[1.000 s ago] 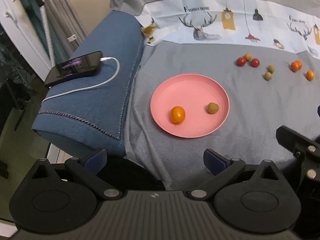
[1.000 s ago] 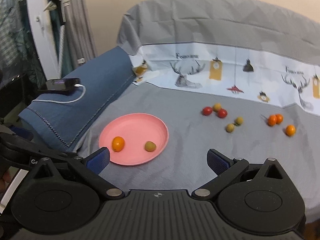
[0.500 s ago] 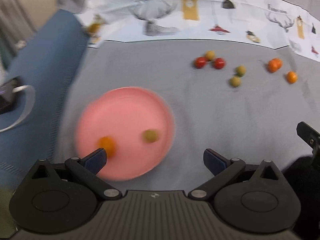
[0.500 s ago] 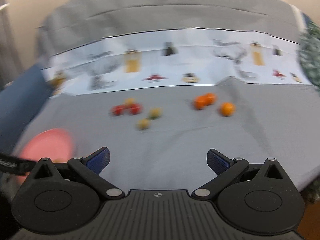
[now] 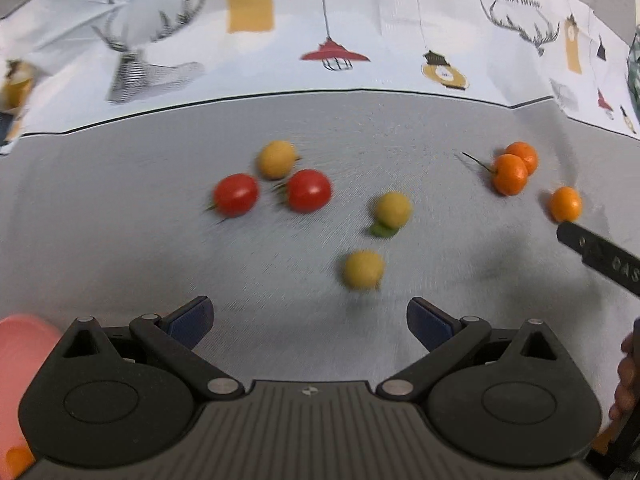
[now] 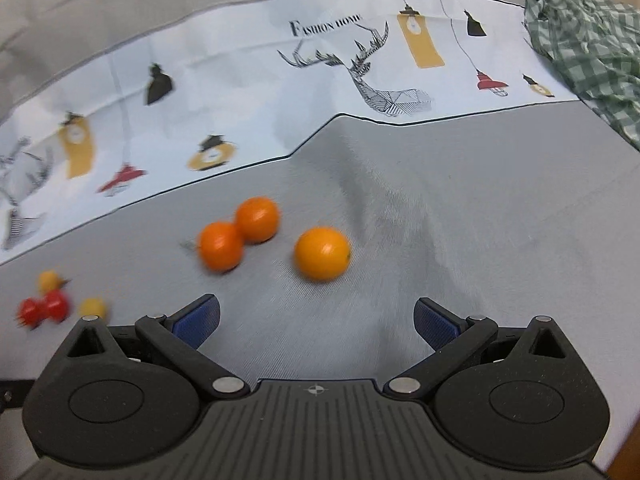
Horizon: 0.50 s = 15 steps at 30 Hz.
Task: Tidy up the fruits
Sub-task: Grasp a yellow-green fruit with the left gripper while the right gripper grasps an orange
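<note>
left wrist view: the left gripper (image 5: 310,314) gapes empty; the nearest yellow fruit (image 5: 363,269) lies at 12 o'clock, two tomatoes (image 5: 236,194) at 11, the pink plate (image 5: 20,344) at 9. right wrist view: the right gripper (image 6: 316,316) gapes empty below a lone orange (image 6: 322,253) at 12. most fruit remains loose on the cloth.

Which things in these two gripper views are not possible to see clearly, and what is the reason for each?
- Pink round plate: left wrist view, cut by the left edge and hidden behind the left gripper; its contents cannot be counted.
- Small red tomatoes and yellow fruits: right wrist view, blurred and tiny at the left edge.
- Right gripper: in the left wrist view only one black finger enters from the right edge.
</note>
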Motion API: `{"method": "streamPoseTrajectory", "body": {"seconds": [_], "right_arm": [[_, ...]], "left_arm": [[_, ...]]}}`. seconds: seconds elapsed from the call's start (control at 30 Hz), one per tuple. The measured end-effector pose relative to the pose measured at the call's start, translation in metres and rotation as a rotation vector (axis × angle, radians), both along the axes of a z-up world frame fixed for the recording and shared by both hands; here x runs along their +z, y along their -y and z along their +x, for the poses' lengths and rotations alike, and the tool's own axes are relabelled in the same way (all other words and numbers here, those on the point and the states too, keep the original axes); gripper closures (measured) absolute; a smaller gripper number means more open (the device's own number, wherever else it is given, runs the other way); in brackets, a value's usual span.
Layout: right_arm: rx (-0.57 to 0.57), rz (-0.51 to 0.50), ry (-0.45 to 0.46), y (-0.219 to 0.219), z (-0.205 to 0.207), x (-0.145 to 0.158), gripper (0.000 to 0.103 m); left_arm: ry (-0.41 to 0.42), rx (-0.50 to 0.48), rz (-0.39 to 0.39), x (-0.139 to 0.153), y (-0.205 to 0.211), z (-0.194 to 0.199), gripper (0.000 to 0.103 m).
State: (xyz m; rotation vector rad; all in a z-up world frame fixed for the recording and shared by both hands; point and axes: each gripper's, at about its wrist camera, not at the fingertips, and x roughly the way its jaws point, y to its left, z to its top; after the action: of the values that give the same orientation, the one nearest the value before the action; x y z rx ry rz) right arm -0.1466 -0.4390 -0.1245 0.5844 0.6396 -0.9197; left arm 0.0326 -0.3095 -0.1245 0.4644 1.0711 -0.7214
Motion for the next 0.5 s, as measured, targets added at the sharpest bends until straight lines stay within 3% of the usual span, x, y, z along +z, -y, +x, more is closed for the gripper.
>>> {"method": "streamPoseTrajectory", "body": {"seconds": [0.17, 0.2, 0.27, 0.5], "right_arm": [[0.021, -0.016, -0.069, 0.032, 0.025, -0.034, 0.001], [0.04, -0.081, -0.081, 0.029, 0.028, -0.038, 0.001], [0.052, -0.152, -0.063, 0.024, 0.03, -0.043, 0.001], [0.04, -0.159, -0.046, 0.027, 0.03, -0.044, 0.001]], "left_arm": [[-0.047, -0.025, 0.063, -0.034, 0.026, 0.015, 0.0], [-0.029, -0.038, 0.061, -0.038, 0.028, 0.015, 0.0], [0.0, -0.03, 0.037, -0.038, 0.026, 0.014, 0.0], [-0.001, -0.012, 0.032, -0.036, 0.026, 0.016, 0.0]]}}
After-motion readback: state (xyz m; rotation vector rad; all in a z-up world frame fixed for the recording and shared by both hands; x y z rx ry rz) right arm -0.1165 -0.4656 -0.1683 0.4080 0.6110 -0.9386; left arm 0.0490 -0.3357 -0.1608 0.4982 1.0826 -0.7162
